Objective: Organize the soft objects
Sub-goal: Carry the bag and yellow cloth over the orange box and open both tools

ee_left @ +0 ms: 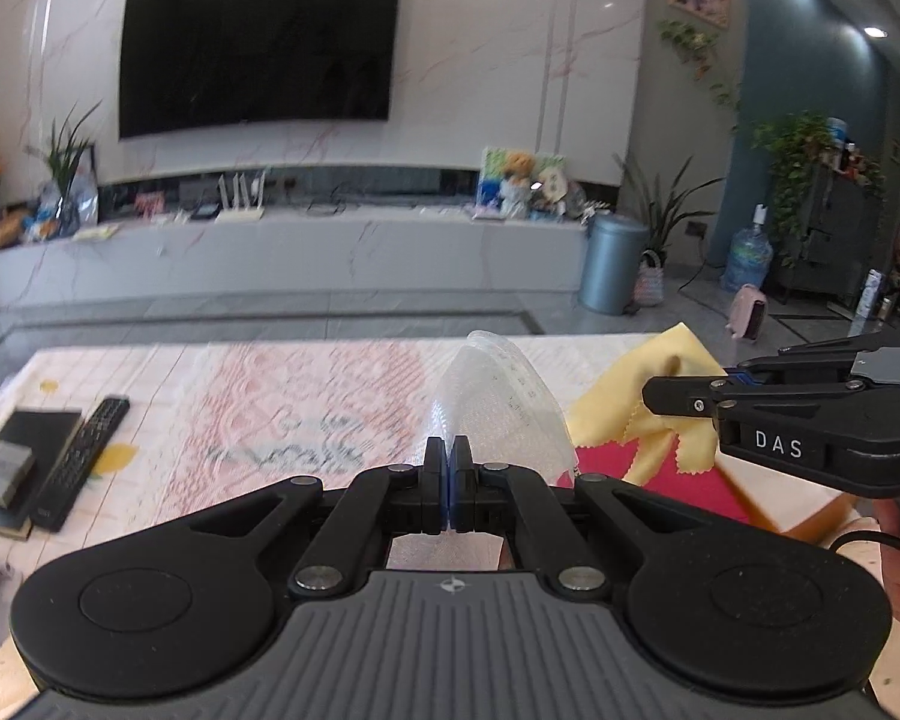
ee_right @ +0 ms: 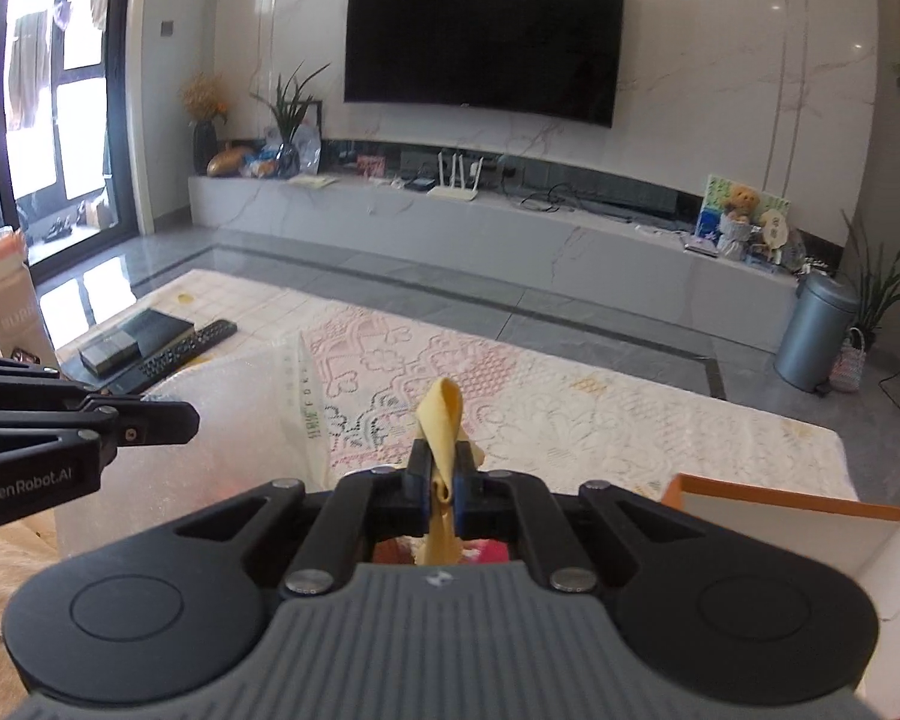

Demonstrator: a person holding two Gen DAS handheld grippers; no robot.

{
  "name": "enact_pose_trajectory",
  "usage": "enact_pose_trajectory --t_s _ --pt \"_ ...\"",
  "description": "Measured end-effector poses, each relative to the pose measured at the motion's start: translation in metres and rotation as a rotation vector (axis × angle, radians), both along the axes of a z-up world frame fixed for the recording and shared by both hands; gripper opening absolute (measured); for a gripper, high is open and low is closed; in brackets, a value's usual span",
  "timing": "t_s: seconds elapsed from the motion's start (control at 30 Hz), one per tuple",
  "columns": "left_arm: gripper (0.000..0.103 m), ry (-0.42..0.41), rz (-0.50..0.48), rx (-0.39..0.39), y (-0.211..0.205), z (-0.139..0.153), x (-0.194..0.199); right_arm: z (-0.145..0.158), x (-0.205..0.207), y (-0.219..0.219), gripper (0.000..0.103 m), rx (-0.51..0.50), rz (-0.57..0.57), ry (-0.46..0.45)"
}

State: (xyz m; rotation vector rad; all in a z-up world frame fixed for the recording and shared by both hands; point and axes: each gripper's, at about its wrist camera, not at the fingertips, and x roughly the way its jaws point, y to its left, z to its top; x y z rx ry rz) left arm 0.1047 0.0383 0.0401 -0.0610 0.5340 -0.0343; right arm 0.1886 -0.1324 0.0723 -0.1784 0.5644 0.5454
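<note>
My left gripper (ee_left: 448, 468) is shut on the edge of a clear bubble-wrap bag (ee_left: 498, 396), which stands up above its fingers. My right gripper (ee_right: 441, 471) is shut on a yellow cloth (ee_right: 444, 420); a fold of it loops up over the fingertips. In the left wrist view the right gripper (ee_left: 651, 396) comes in from the right with the yellow cloth (ee_left: 624, 402) draped from it over a red cloth (ee_left: 648, 471). The right wrist view shows the left gripper (ee_right: 193, 420) at the left beside the bubble-wrap bag (ee_right: 240, 420). Both are held above the lace-covered table (ee_right: 570, 414).
An orange box with a white inside (ee_right: 780, 531) stands open at the near right of the table. A black remote (ee_right: 180, 354) and a dark book with a small grey box on it (ee_right: 132, 336) lie at the far left. Beyond the table are grey floor and a TV wall.
</note>
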Motion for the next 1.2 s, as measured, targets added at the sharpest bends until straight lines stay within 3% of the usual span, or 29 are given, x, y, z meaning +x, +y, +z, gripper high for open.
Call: enact_pose_trajectory --t_s 0.27,0.57,0.97,1.2 --pt "0.001 -0.045 -0.095 -0.024 -0.041 0.016 0.001 0.021 -0.024 -0.065 0.004 0.023 -0.087 -0.054" --pt "0.001 -0.028 -0.239 -0.081 -0.095 0.021 0.031 0.033 -0.033 -0.133 0.004 0.043 -0.201 -0.080" --pt "0.000 0.087 -0.356 -0.124 -0.156 -0.002 0.094 0.012 -0.012 -0.180 0.004 0.055 -0.312 -0.021" --pt "0.000 0.203 -0.368 -0.120 -0.185 -0.035 0.130 -0.019 0.018 -0.190 0.004 -0.015 -0.330 0.047"
